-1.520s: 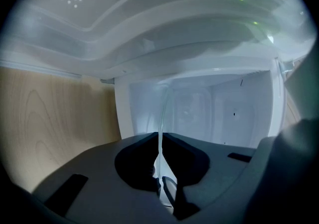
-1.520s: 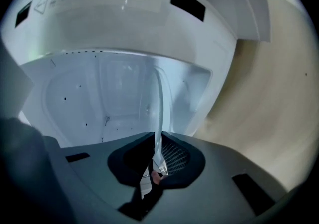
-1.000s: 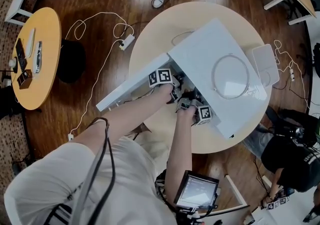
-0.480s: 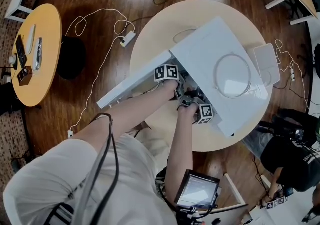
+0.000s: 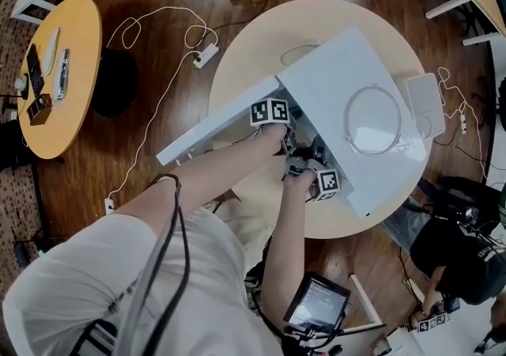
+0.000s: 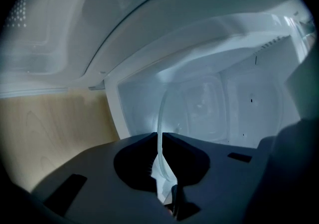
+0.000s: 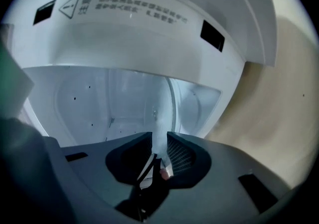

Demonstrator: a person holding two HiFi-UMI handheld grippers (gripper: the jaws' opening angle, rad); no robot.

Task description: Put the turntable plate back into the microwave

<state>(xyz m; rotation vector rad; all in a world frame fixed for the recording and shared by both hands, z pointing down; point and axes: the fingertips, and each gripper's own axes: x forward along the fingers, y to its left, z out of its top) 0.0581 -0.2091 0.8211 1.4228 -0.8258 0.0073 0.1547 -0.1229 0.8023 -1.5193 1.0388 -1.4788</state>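
Just inside the open microwave (image 5: 332, 77), the glass turntable plate (image 6: 159, 123) seemed not yet seated, its rim pinched by the left gripper (image 6: 160, 141) while the right gripper's (image 7: 158, 141) jaws had just been opening around it.

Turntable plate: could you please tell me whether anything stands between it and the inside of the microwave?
Nothing visible does. The door is swung open, and the turntable plate, gripped at its rim by the left tongs, reaches into the microwave, where nothing else shows in its way.

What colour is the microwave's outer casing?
White; the head view shows the microwave best.
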